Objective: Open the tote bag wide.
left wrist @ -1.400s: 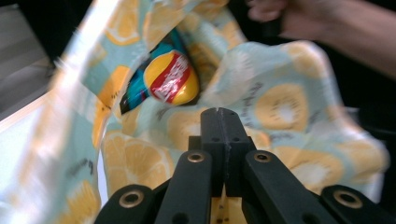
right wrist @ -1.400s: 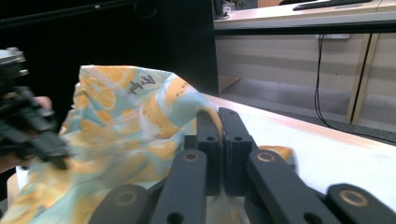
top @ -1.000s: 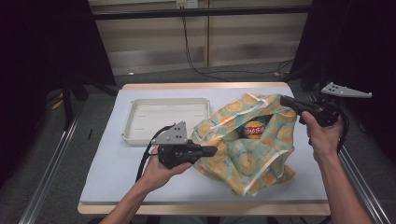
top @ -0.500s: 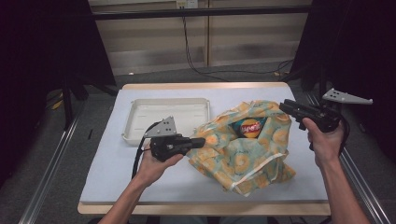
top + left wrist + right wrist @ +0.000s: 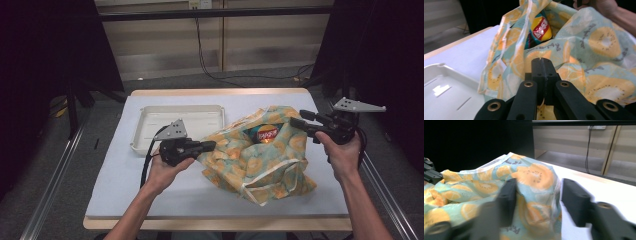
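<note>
Evidently holding the fruit-print bag [image 5: 260, 160] open mid-counter [image 5: 115, 190]: left tool [image 5: 541, 60] clamped shut on its near-left rim, right tool [image 5: 537, 195] spread wide, perhaps straddling the far-right rim; blurred. Snack packet [image 5: 541, 26] inside, tray [image 5: 150, 120] waiting left.

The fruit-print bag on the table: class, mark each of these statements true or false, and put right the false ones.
1. The left gripper is shut at the edge of the bag. True.
2. The right gripper is shut tight. False: its jaws stand apart, with a fold of the bag between them.
3. A snack packet shows inside the bag's opening. True.
4. The white tray holds the snack packet. False: the tray has nothing in it; the packet is in the bag.
5. The tray lies on the left gripper's side of the bag. True.
</note>
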Demonstrator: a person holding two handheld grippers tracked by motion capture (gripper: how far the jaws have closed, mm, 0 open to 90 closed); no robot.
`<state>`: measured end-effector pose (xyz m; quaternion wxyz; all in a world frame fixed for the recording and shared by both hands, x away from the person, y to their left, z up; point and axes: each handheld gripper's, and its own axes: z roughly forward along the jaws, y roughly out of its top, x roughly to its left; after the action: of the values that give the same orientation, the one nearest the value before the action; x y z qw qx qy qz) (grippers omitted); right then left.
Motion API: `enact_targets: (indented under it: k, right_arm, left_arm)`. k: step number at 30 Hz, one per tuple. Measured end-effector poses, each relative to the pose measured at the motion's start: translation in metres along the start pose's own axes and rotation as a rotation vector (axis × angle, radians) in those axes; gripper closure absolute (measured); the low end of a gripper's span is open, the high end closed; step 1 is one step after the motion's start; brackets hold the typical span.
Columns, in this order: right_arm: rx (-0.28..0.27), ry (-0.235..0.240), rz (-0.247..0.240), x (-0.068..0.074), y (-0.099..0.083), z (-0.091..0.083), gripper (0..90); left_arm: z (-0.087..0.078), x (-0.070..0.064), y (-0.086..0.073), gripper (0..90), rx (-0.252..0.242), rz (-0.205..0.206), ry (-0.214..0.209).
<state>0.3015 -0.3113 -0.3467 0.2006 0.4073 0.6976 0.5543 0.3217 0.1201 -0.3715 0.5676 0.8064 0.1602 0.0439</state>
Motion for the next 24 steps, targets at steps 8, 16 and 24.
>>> enact_targets:
  k: [8, 16, 24]
  right_arm:
    - [-0.048, -0.010, 0.025, -0.006, 0.006, 0.005, 86.7]
    - [-0.019, -0.058, 0.063, -0.020, 0.004, 0.012, 82.4]
    - [0.019, -0.059, 0.099, -0.027, -0.015, 0.010, 85.5]
  left_arm:
    - [-0.001, 0.013, -0.004, 90.0, 0.018, -0.011, 0.051]
    - [0.028, 0.018, -0.019, 90.0, 0.108, -0.017, 0.048]
    - [0.041, 0.017, -0.034, 89.0, 0.162, -0.037, 0.030]
